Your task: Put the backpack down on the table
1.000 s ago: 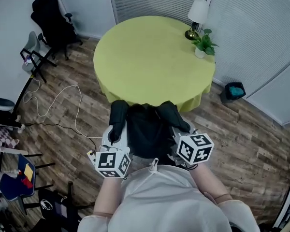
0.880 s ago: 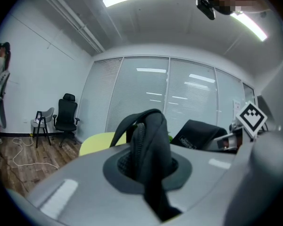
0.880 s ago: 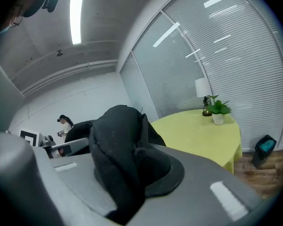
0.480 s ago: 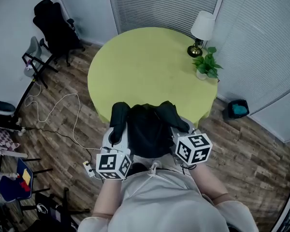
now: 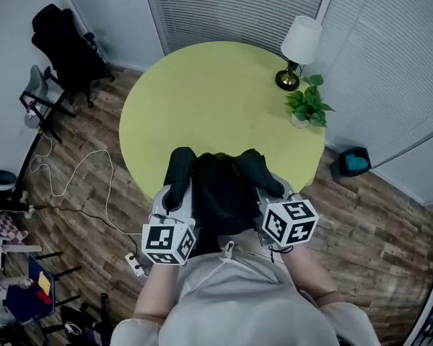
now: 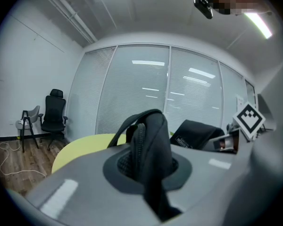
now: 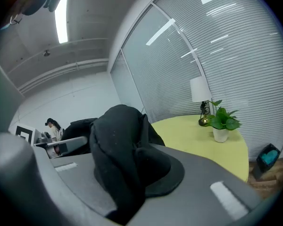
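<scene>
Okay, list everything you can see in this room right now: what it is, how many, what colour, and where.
table: one, round, yellow-green cloth, middle of the room
lamp: one, white shade, far right of the table top
potted plant: one, green in a white pot, on the table beside the lamp
office chair: one, black, by the left wall
cable: one, white, wooden floor left of the table
bin: one, dark with something teal inside, floor right of the table
backpack: one, black, held by its straps at the table's near edge
left hand-held gripper: one, grey, shut on a backpack strap
right hand-held gripper: one, grey, shut on the other strap
</scene>
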`<state>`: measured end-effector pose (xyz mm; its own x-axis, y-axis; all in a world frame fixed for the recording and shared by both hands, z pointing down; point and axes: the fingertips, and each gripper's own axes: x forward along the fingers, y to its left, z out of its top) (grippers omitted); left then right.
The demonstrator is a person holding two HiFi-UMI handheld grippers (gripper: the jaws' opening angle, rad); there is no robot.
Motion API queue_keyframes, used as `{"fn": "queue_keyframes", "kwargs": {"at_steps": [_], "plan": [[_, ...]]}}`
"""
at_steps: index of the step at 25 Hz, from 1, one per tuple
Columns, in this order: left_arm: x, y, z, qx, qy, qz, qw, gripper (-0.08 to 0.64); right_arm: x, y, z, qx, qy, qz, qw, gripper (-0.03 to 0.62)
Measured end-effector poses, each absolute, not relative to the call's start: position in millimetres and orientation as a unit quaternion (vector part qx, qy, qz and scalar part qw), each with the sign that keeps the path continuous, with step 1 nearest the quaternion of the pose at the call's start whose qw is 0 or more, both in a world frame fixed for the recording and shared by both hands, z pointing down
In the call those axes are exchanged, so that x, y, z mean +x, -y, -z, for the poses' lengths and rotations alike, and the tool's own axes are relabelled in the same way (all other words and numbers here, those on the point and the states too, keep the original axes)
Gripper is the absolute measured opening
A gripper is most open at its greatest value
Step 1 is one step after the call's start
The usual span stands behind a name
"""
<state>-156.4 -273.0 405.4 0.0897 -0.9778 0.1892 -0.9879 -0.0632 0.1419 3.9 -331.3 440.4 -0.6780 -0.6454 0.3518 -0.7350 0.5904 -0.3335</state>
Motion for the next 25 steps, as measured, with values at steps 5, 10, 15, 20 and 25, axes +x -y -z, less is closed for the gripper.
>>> {"fn": "queue_keyframes", "kwargs": {"at_steps": [5,10,15,20,25], "plan": [[-188,331,-400,0.75,0.651,-0.026,0.116,0.023,-23,377,-433,0.418,0.874,-0.228,0.096,0.025],[-222,394,-399,0.768,0.629,-0.024,0.116,0.024,-56,430,-428,0.445,0.863,-0.213,0.106,0.025],[-251,451,-410,0.781,0.612,-0.029,0.122,0.025,-84,478,-439,0.473,0.85,-0.197,0.123,0.025],[-283,500,-422,0.79,0.599,-0.032,0.124,0.024,-114,523,-450,0.499,0.837,-0.177,0.142,0.025],[-304,536,-433,0.798,0.59,-0.045,0.12,0.025,-131,558,-462,0.516,0.827,-0.153,0.164,0.026]]}}
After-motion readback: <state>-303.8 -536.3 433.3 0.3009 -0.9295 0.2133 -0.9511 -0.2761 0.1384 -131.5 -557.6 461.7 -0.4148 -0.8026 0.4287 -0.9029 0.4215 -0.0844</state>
